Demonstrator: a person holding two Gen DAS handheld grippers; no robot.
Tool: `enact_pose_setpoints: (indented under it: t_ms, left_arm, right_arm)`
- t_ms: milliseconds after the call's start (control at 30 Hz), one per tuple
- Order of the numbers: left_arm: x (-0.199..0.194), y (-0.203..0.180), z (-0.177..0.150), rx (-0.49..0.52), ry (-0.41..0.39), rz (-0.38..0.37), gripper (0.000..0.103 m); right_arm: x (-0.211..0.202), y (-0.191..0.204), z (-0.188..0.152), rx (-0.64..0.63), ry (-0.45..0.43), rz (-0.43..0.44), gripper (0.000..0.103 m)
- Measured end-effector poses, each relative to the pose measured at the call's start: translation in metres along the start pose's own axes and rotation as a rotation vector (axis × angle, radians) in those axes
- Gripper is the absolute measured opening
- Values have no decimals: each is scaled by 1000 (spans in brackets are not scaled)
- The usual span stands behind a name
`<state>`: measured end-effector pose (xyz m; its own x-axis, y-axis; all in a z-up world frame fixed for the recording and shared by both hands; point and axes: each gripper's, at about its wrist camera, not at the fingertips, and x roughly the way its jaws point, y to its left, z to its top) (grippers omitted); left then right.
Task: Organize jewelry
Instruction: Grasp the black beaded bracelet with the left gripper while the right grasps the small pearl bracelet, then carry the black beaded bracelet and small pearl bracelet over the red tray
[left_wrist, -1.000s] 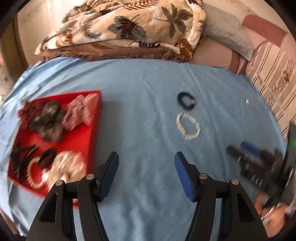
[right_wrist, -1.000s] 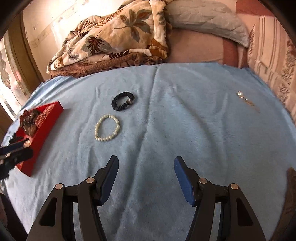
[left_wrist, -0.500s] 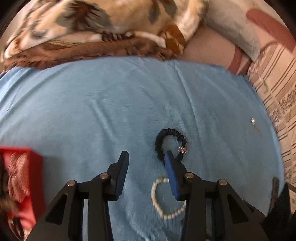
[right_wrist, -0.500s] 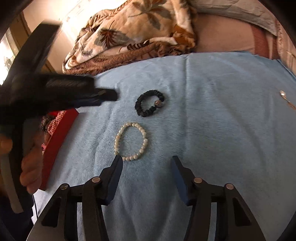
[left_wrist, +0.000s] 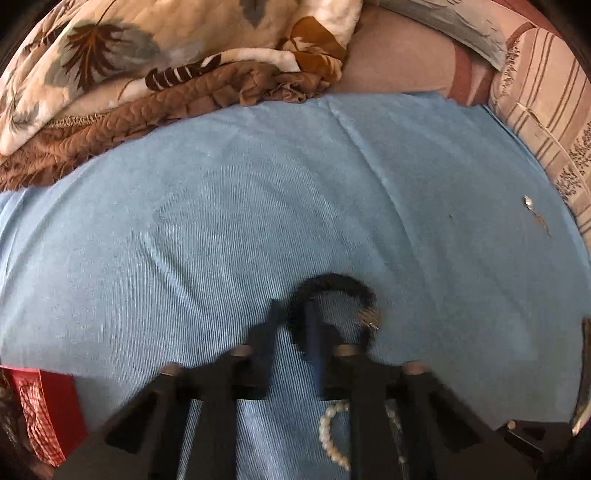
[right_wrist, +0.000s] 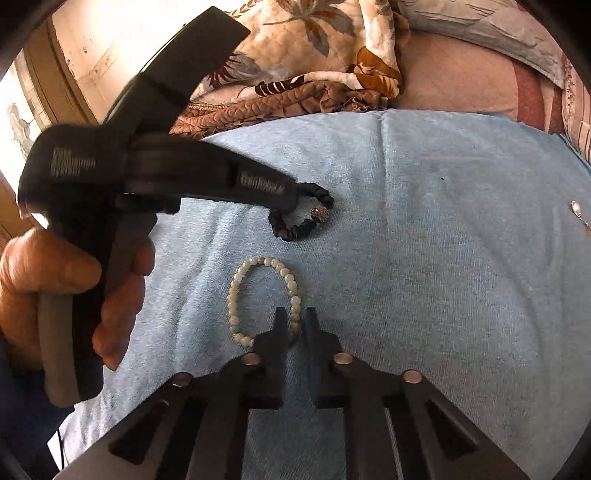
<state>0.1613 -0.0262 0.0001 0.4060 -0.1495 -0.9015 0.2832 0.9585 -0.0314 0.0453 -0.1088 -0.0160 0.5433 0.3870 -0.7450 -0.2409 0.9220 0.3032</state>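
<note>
1. The left tongs (left_wrist: 293, 325) are motion-blurred, pinched on the near-left arc of the black fabric bracelet (left_wrist: 332, 288) lying on the blue bed sheet (left_wrist: 221, 221).
2. The right tongs (right_wrist: 294, 325) clench the near-right side of the round-beaded pearl bracelet (right_wrist: 236, 295).
3. The red tray (left_wrist: 55, 398) is cut off at the frame's edge.
4. A small metallic piece (right_wrist: 576, 210) is too small to make out.

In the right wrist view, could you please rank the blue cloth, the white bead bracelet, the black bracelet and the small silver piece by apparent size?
1. blue cloth
2. white bead bracelet (nearer the camera, so its lead over the next is unsure)
3. black bracelet (partly hidden by the left gripper)
4. small silver piece
</note>
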Motion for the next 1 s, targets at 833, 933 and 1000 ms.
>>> enact_pose_setpoints:
  t_ms: [833, 933, 1000]
  left_arm:
    - [-94, 15, -177, -115, -21, -153, 9]
    - [-91, 15, -177, -119, -13, -157, 23]
    - [-89, 10, -178, -108, -23, -152, 29]
  right_arm:
    - [-94, -14, -83, 185, -18, -51, 53]
    - [-91, -9, -82, 154, -25, -75, 53]
    - [-85, -4, -82, 130, -17, -93, 53]
